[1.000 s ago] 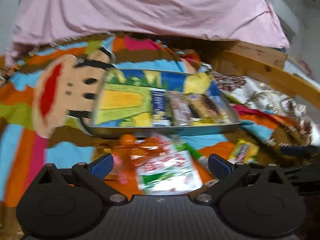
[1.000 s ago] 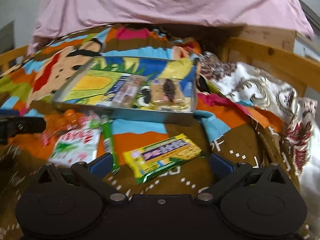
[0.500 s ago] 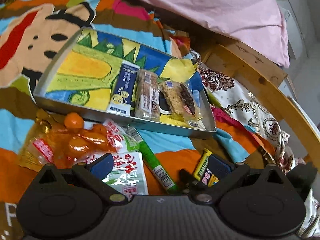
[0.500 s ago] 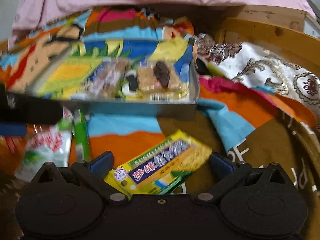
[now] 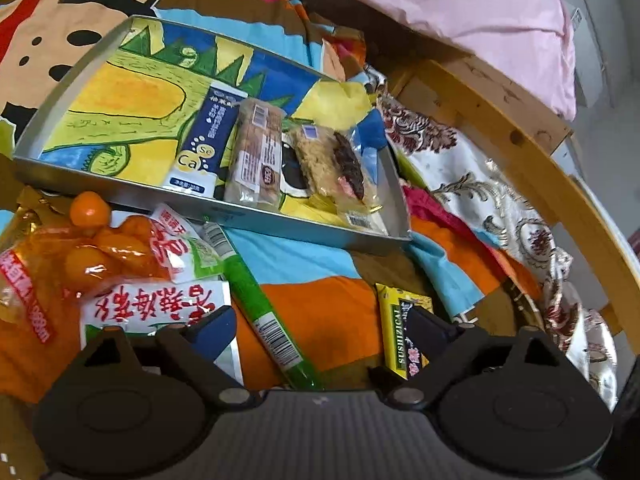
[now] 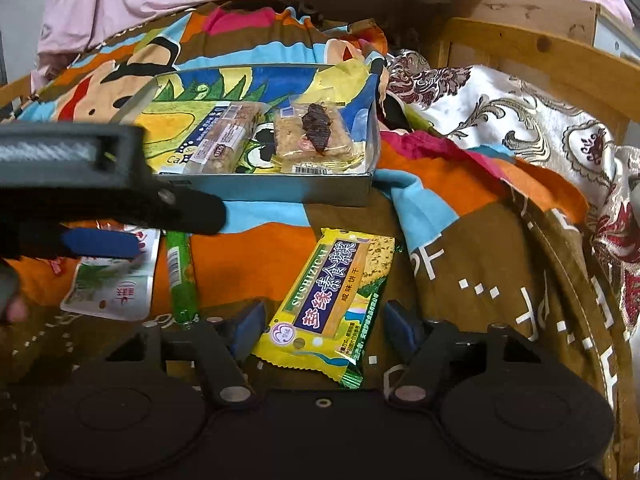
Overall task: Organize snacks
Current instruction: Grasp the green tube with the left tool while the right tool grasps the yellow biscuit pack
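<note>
Both grippers hang low over the bright cartoon blanket (image 6: 344, 216). Right gripper (image 6: 325, 326) is closing, its blue pads either side of the yellow cracker packet (image 6: 334, 302) lying flat, not yet pressing it. Left gripper (image 5: 320, 330) is also narrowing, wide apart around the green stick pack (image 5: 264, 312), with a white seaweed pouch (image 5: 160, 306) under its left pad. Beyond sits the metal tray (image 6: 280, 188) holding three wrapped snacks; a bag of orange candies (image 5: 80, 256) lies just beside it.
</note>
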{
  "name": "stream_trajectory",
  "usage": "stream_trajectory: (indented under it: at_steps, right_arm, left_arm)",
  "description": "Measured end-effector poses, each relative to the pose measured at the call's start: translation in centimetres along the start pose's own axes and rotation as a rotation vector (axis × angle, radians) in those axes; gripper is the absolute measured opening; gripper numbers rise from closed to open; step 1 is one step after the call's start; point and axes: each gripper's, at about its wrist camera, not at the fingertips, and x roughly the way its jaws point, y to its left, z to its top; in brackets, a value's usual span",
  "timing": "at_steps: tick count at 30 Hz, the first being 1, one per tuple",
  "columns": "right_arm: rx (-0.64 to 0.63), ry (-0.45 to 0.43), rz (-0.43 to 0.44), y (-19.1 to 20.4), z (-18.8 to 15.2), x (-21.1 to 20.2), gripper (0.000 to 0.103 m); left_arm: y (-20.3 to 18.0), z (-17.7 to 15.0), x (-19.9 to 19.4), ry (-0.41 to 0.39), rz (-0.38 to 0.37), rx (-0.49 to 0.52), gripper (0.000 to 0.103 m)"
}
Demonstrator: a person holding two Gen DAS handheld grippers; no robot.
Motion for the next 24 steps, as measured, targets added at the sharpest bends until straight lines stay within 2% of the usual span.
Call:
stream_trajectory:
  at_steps: [5,10,19,22,24]
  right_arm:
    - [0.019,-0.004,0.019,0.0,0.0,-0.2,0.067]
    - [0.027,-0.023,0.025,0.0,0.0,-0.6,0.065]
    - [0.055,-0.024,-0.013,-0.6,0.8,2.0,0.066]
    - [0.041,-0.023,-0.020,-0.6,0.7,1.9,0.061]
    - [0.046,-0.019,-0.018,-0.7,0.7,1.7,0.058]
  left_arm:
    - [0.3,0.0,1.4,0.031,0.019,-0.039,0.084]
    - [0.7,0.0,2.3,0.024,0.025,-0.068,0.083]
    - [0.4,0.1,3.2,-0.013,0.085,-0.100,0.077]
    - [0.1,0.0,3.2,-0.014,0.129,-0.090,0.067]
    - [0.2,-0.1,2.9,-0.010,0.152,-0.074,0.049]
